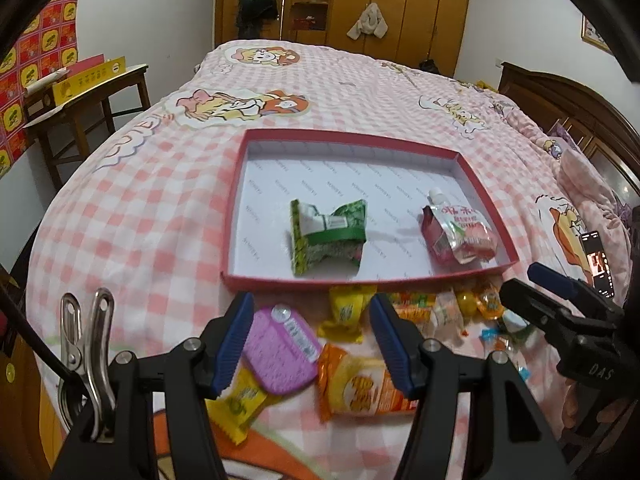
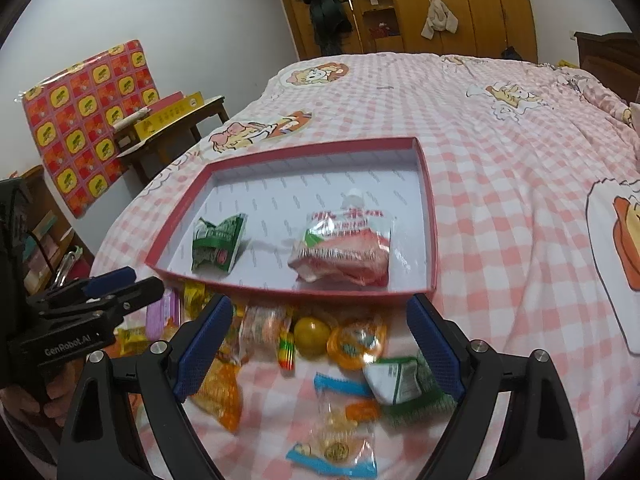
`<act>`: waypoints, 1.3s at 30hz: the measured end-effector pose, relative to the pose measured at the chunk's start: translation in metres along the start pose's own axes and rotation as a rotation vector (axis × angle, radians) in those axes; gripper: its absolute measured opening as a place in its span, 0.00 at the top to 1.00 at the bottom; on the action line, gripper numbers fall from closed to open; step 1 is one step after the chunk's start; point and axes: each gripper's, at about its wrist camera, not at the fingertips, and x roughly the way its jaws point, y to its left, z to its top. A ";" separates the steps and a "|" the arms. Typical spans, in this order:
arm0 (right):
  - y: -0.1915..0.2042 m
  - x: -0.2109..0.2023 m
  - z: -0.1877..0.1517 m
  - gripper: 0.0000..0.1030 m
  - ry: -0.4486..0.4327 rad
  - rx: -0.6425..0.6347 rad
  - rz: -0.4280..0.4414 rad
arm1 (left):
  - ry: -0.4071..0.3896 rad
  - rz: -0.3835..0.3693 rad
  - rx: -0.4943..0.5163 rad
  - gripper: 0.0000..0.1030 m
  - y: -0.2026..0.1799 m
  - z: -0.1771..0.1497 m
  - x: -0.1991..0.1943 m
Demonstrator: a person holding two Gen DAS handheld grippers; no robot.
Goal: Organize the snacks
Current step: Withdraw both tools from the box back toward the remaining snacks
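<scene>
A shallow red box lid (image 1: 472, 168) (image 2: 430, 208) lies on the bed. Inside it are a green snack packet (image 1: 328, 236) (image 2: 218, 244) and a red jelly pouch (image 1: 456, 232) (image 2: 344, 248). Loose snacks lie in front of it: a purple pack (image 1: 280, 350), yellow packets (image 1: 346, 312), an orange packet (image 1: 360, 388), jelly cups (image 2: 356, 342), a green-white packet (image 2: 404, 384). My left gripper (image 1: 312, 340) is open over the purple and orange packs. My right gripper (image 2: 320, 348) is open over the jelly cups.
The bed has a pink checked quilt (image 1: 160, 200). A wooden side table (image 1: 88, 108) with a yellow box stands to the left. A phone (image 1: 598, 260) lies at the right. Wardrobes (image 1: 400, 8) stand behind. A metal clip (image 1: 86, 336) hangs at the left gripper.
</scene>
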 end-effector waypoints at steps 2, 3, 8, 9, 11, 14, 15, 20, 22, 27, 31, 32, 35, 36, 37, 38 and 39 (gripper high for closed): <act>0.000 -0.003 -0.005 0.12 0.007 -0.002 0.000 | 0.002 0.004 0.000 0.38 0.002 -0.004 -0.003; 0.000 -0.004 -0.008 0.12 0.011 -0.005 -0.001 | 0.003 0.008 0.001 0.38 0.003 -0.006 -0.004; 0.000 -0.009 -0.017 0.12 0.023 -0.012 -0.004 | 0.012 0.021 -0.008 0.38 0.009 -0.017 -0.008; 0.000 -0.009 -0.017 0.12 0.025 -0.013 -0.004 | 0.015 0.022 -0.011 0.38 0.010 -0.017 -0.007; -0.001 -0.011 -0.021 0.12 0.028 -0.014 -0.006 | 0.020 0.026 -0.015 0.38 0.013 -0.020 -0.007; -0.001 -0.013 -0.025 0.12 0.032 -0.014 -0.007 | 0.032 0.037 -0.022 0.38 0.019 -0.027 -0.007; -0.002 -0.013 -0.026 0.12 0.032 -0.013 -0.007 | 0.035 0.040 -0.026 0.38 0.021 -0.029 -0.007; -0.005 -0.014 -0.029 0.12 0.035 -0.008 -0.013 | 0.061 0.059 -0.051 0.38 0.034 -0.039 -0.004; -0.006 -0.013 -0.031 0.12 0.037 -0.005 -0.014 | 0.070 0.062 -0.063 0.38 0.039 -0.041 -0.002; -0.008 -0.014 -0.033 0.12 0.039 -0.001 -0.020 | 0.079 0.068 -0.072 0.38 0.045 -0.047 -0.002; -0.010 -0.014 -0.035 0.12 0.044 0.000 -0.022 | 0.087 0.079 -0.070 0.38 0.050 -0.054 -0.004; -0.010 -0.014 -0.035 0.12 0.045 0.000 -0.022 | 0.089 0.081 -0.072 0.38 0.051 -0.056 -0.004; -0.010 -0.014 -0.037 0.12 0.046 0.000 -0.021 | 0.096 0.082 -0.082 0.38 0.055 -0.060 -0.003; -0.010 -0.014 -0.037 0.12 0.047 0.000 -0.019 | 0.097 0.082 -0.085 0.38 0.055 -0.061 -0.002; -0.010 -0.014 -0.037 0.12 0.048 0.001 -0.019 | 0.098 0.083 -0.085 0.38 0.055 -0.062 -0.002; -0.010 -0.014 -0.037 0.12 0.047 0.000 -0.020 | 0.097 0.082 -0.084 0.38 0.055 -0.062 -0.002; -0.010 -0.014 -0.037 0.12 0.048 0.000 -0.020 | 0.094 0.081 -0.082 0.38 0.054 -0.062 -0.002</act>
